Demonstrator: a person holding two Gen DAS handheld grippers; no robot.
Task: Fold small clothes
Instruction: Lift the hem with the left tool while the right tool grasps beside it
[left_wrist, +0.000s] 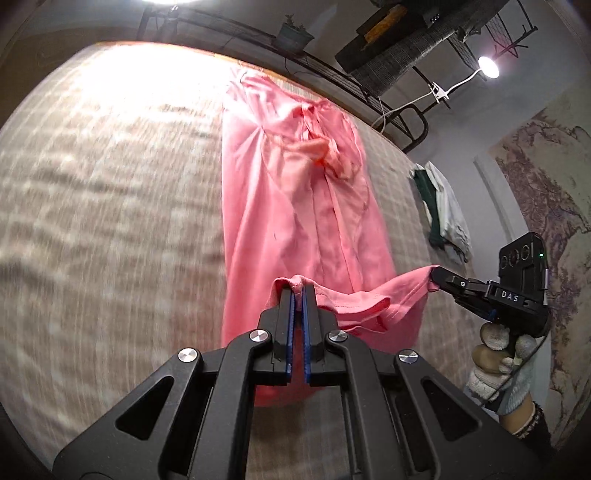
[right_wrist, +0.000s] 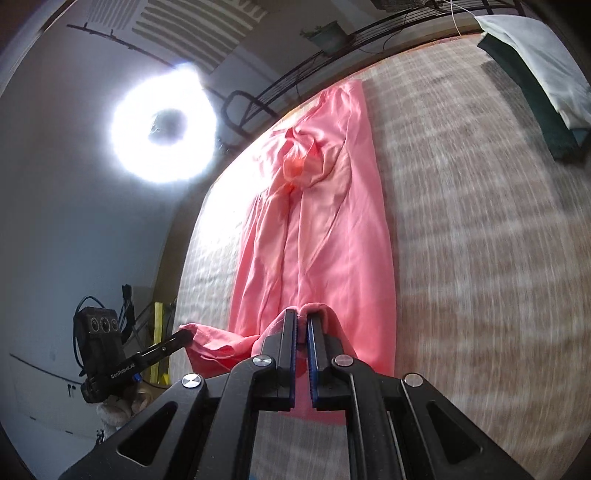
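The pink garment (left_wrist: 295, 206) lies lengthwise on the checked bedcover (left_wrist: 110, 221), its near hem lifted. The left gripper (left_wrist: 298, 291) and the right gripper (right_wrist: 302, 314) are each clamped on a hem corner. Judged step: first lengthwise fold. Next: carry the hem toward twelve o'clock, level with the collar.

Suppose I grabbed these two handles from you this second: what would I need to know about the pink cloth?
Left tool: shut on one near corner of the pink garment.
Right tool: shut on the other near corner.
Garment: long, lies lengthwise on the bed, far end bunched, near edge lifted between the tools.
Done: both corners gripped and raised.
Left: probably carry the near edge over to the far end, lay it flat, then fold again.
A white and green garment lies at the bed's edge, untouched.
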